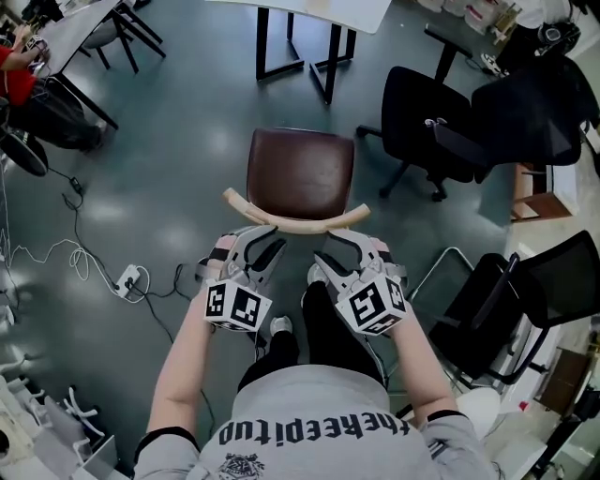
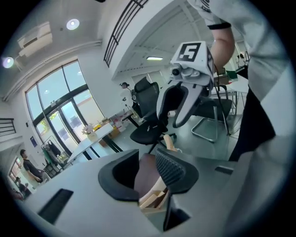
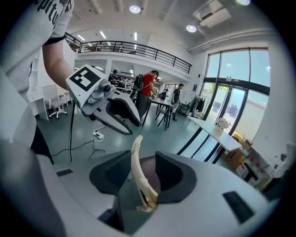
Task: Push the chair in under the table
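The chair has a brown seat [image 1: 300, 173] and a curved pale wooden backrest [image 1: 295, 221]. It stands on the floor in front of the white table [image 1: 319, 11], clear of the table's black legs. My left gripper [image 1: 265, 242] is at the rail's left half and my right gripper [image 1: 335, 251] at its right half. In the left gripper view the jaws of my left gripper [image 2: 145, 169] stand apart, with the backrest [image 2: 155, 196] low between them. In the right gripper view my right gripper [image 3: 141, 173] is open, and the rail [image 3: 137, 169] runs between its pads with gaps on both sides.
Black office chairs stand to the right [image 1: 427, 122] and near right [image 1: 525, 300]. A power strip [image 1: 127, 279] with cables lies on the floor at left. A second table [image 1: 70, 28] with a seated person is at far left. My own legs are just behind the chair.
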Motion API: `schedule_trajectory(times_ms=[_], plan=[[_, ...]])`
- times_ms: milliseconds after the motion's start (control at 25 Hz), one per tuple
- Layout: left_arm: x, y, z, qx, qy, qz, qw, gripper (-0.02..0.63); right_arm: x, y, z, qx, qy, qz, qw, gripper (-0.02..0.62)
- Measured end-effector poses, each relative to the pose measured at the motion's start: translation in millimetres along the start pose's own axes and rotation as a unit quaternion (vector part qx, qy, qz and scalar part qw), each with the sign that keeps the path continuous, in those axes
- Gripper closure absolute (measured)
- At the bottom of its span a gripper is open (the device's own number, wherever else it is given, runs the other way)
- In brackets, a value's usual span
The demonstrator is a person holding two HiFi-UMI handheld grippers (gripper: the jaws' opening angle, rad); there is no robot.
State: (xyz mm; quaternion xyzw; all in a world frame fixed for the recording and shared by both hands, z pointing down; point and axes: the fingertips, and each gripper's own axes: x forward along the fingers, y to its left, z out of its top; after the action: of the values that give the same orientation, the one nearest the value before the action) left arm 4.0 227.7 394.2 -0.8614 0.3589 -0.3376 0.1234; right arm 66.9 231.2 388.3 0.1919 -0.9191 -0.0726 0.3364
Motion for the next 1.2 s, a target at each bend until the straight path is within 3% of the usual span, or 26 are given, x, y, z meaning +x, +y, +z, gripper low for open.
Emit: schedule_trajectory(times_ms=[200,520,1040,1200], plan=[[24,-8,-36,0.038,0.051,-0.037,0.9973,0.446,26,3,-22,-0.016,0.029,0.027,0.999,0.406],[55,-16,-76,0.073,0.096,-0.08,0.9895,0.425,58,3,-59,-0.031,0.071,0.057,0.995,0.39],[77,-32,-126,0.11,0.133,-0.115,0.9783,0.419,90,5,-102,-0.064,0.123,0.064,0.988,0.367],[80,-35,-130,0.103,0.131,-0.123,0.9783,0.417,96,7,-113,-0.075,0.137,0.058,0.986,0.367]])
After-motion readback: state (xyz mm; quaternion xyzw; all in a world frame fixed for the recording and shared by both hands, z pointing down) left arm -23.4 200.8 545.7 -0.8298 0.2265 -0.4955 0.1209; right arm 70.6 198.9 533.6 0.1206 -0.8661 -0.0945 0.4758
